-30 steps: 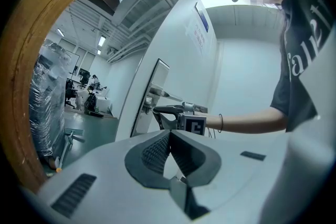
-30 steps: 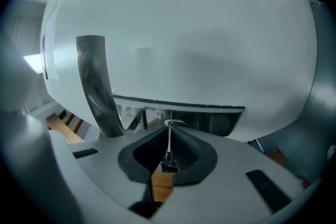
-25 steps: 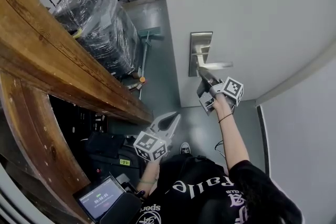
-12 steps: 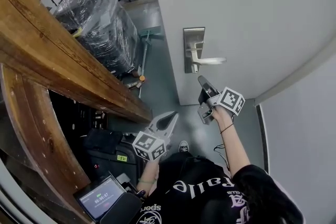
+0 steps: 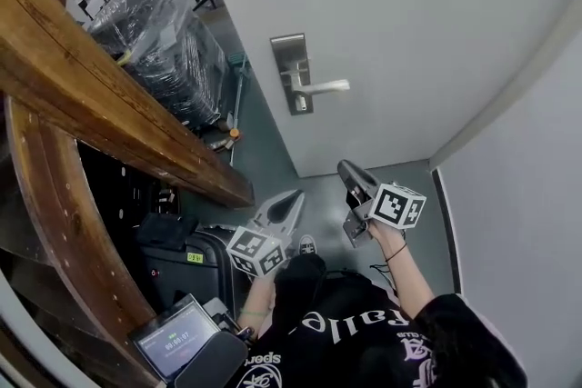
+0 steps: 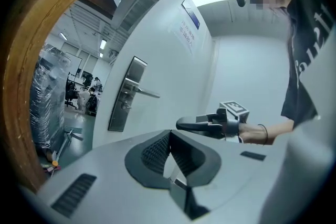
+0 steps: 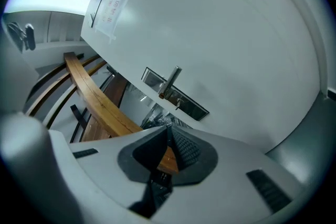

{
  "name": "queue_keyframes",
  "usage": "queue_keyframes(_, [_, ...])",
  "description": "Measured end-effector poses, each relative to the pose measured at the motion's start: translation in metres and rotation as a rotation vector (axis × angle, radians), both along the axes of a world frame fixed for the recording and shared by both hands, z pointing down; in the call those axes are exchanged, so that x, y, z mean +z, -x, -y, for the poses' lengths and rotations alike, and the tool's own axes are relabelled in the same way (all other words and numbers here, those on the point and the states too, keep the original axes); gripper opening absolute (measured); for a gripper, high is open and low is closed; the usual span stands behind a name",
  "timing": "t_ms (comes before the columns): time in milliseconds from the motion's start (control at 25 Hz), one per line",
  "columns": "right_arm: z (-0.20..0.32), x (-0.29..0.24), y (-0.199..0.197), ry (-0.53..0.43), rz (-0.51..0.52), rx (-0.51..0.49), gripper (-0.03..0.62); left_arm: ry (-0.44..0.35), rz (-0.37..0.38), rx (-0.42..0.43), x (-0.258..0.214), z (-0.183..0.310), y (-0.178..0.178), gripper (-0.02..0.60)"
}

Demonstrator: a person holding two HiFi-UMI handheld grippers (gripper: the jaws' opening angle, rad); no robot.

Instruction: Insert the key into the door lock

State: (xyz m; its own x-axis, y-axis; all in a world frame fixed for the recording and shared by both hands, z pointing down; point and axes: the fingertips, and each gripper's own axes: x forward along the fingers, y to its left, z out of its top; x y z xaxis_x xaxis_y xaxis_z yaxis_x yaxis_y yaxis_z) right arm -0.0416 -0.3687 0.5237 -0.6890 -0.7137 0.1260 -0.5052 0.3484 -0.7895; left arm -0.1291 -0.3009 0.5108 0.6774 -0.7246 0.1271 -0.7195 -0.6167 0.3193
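Though tiny here, key [image 7: 178, 104]: seemingly lodged in lock plate [image 5: 287, 54], 6 o'clock of handle [image 5: 327, 87].
Right gripper [image 5: 346, 170]: clenched, empty, 5 o'clock of plate.
Left gripper [image 5: 296, 200]: clenched, empty.
Risk: open door [image 5: 409, 32] swinging could shake a shallow key out.

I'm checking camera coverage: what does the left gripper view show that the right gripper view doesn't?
Only the left gripper view shows the right claw held out in front of the door, the hand holding it, and a plastic-wrapped stack. Only the right gripper view plainly shows a small key-like piece in the lock plate below the lever handle. Both show that plate and handle, the door notice and a wooden beam.
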Motion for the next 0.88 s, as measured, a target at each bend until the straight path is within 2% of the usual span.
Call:
queue_keyframes(320, [-0.102,0.0,-0.053,0.001,-0.022,-0.062,0.037,0.002,-0.019,0.011,-0.003,-0.075,-0.076,0.005])
queue_keyframes(560, [-0.174,0.003,-0.083,0.0,-0.054,-0.131,0.037,0.026,-0.034,-0.021,0.007,-0.146,-0.121,0.005])
queue_keyframes(720, [-0.207,-0.001,-0.09,-0.033,-0.107,-0.17,0.037,0.051,-0.022,-0.034,0.01,-0.192,-0.134,0.005])
queue_keyframes(880, [-0.23,0.003,-0.084,-0.026,-0.093,-0.209,0.037,0.068,-0.011,-0.089,0.014,-0.223,-0.127,0.005])
